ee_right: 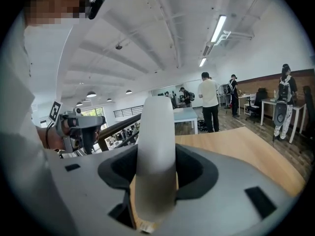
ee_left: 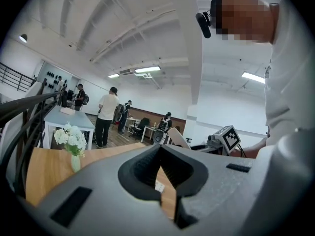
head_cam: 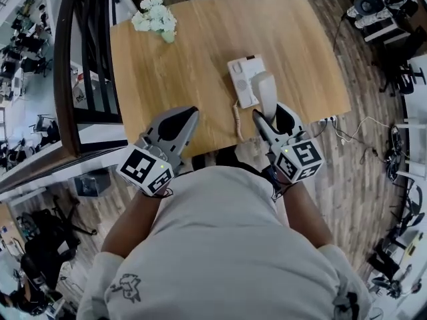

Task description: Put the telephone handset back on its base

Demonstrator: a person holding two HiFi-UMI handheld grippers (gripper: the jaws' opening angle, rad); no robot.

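The white telephone base [head_cam: 241, 80] lies on the wooden table [head_cam: 187, 59], right of centre. My right gripper [head_cam: 269, 111] is shut on the white handset [head_cam: 265, 93], which stands upright just right of the base and near the table's front edge. In the right gripper view the handset [ee_right: 155, 151] rises between the two jaws. A coiled cord [head_cam: 237, 121] hangs from the base toward the table edge. My left gripper [head_cam: 192, 112] hovers at the front edge, left of the phone. Its jaws meet at the tips with nothing between them [ee_left: 161, 183].
A small vase of white flowers [head_cam: 155, 19] stands at the table's far left corner and also shows as the vase of flowers [ee_left: 70, 141] in the left gripper view. A dark railing [head_cam: 80, 65] runs along the table's left side. People and desks are in the room beyond.
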